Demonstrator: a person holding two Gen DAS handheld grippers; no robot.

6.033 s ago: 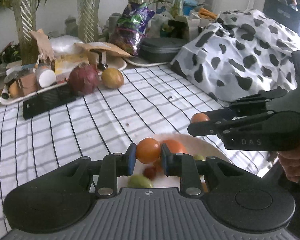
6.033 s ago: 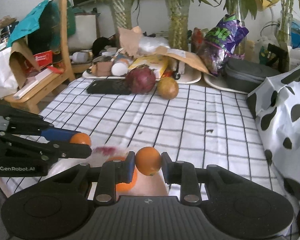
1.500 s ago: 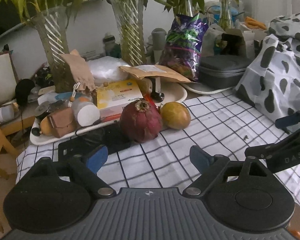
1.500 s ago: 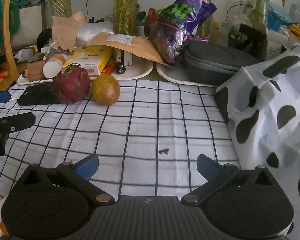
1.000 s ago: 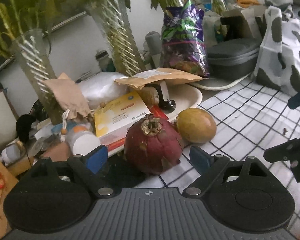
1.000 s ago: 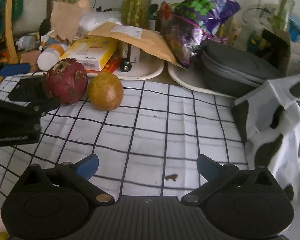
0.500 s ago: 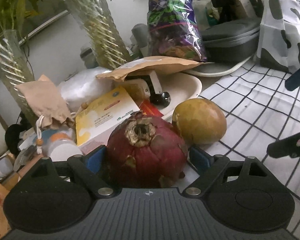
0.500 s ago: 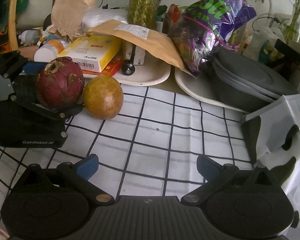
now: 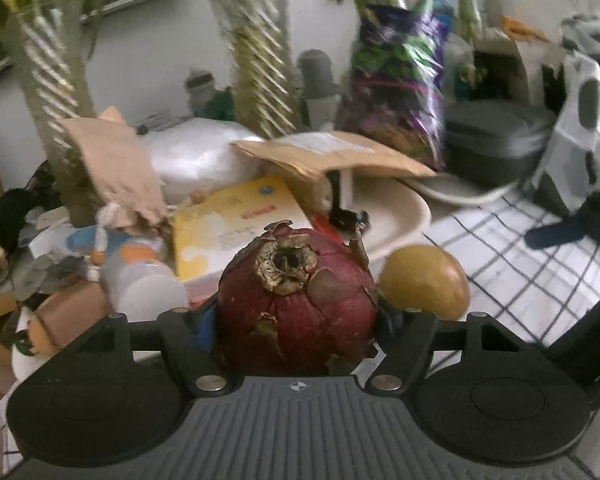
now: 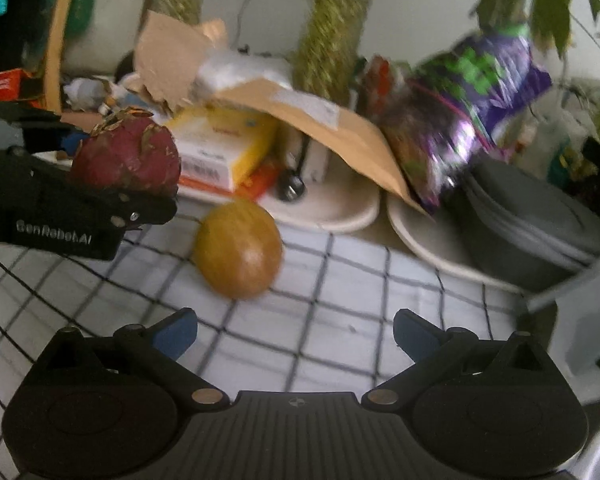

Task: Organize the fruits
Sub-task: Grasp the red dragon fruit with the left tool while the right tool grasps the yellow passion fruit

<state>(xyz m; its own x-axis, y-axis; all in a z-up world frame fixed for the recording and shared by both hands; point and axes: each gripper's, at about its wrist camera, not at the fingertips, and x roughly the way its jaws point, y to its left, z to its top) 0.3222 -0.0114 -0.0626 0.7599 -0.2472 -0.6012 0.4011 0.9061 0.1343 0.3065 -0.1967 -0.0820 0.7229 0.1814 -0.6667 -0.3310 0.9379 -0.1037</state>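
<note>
Sitting on the checked cloth (image 10: 340,288) just right of the dark red fruit (image 9: 296,304), a round yellow-brown fruit (image 10: 238,248). Lies straight ahead of the right gripper (image 10: 294,334), jaws spread wide and empty, slightly left of centre. Left gripper (image 9: 296,320), jaws just closing, clamped on the red fruit.

Home: cluttered table (image 10: 340,300), vased plants (image 9: 260,60)
</note>
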